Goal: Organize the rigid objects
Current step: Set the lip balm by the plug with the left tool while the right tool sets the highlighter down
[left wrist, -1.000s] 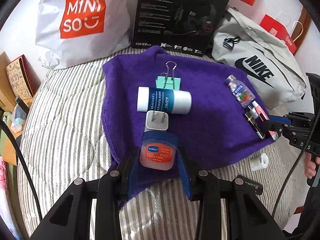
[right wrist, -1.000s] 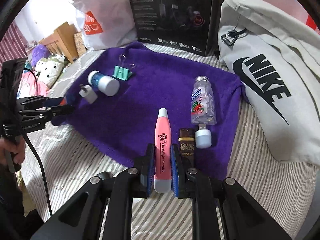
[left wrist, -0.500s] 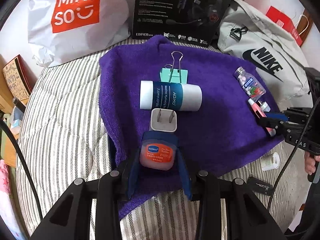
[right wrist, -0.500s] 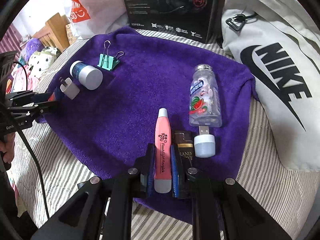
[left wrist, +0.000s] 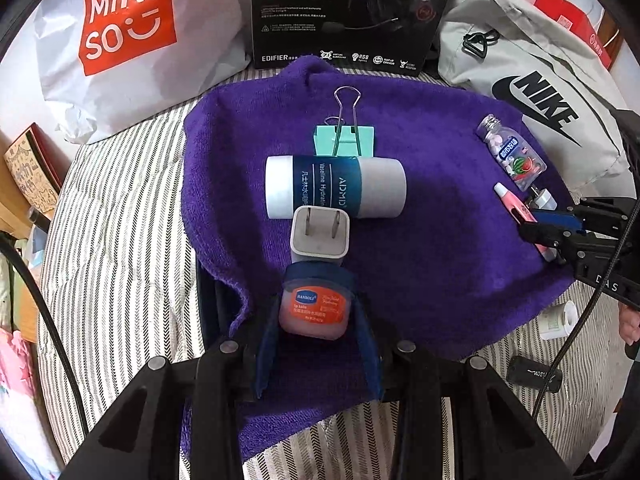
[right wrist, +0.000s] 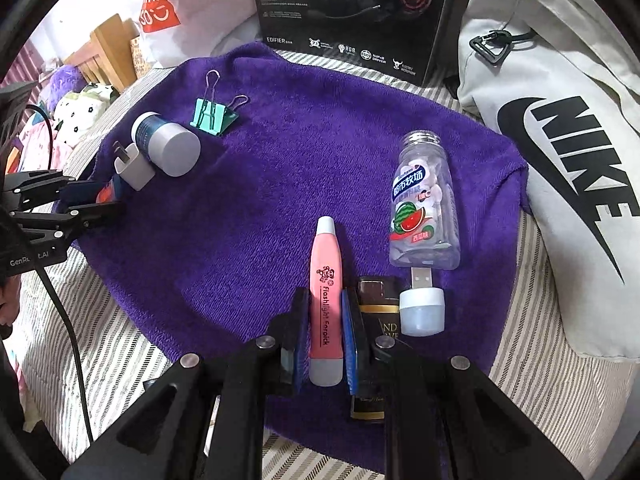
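Left wrist view: the left gripper [left wrist: 314, 320] has its fingers clamped on a small orange-labelled balm jar [left wrist: 314, 310] at the near edge of the purple towel [left wrist: 432, 248], which is spread over a striped bed [left wrist: 120, 240]. Just beyond the jar, touching its lid, stands a white plug adapter [left wrist: 319, 236]. Behind it lies a blue-and-white tube [left wrist: 335, 192] on its side, then a teal binder clip [left wrist: 344, 140]. At the far right the right gripper [left wrist: 536, 226] holds a pink flashlight pen [left wrist: 508, 200].

Right wrist view: the right gripper [right wrist: 326, 332] has its fingers closed tight on the pink flashlight pen [right wrist: 325, 296], which points away over the towel [right wrist: 280, 184]. Just right of it lie a dark brown packet [right wrist: 376, 300] and a white USB light [right wrist: 422, 308], whose plug touches a clear candy bottle [right wrist: 424, 208]. At the far left, the left gripper [right wrist: 96, 196] sits beside the adapter [right wrist: 132, 166].
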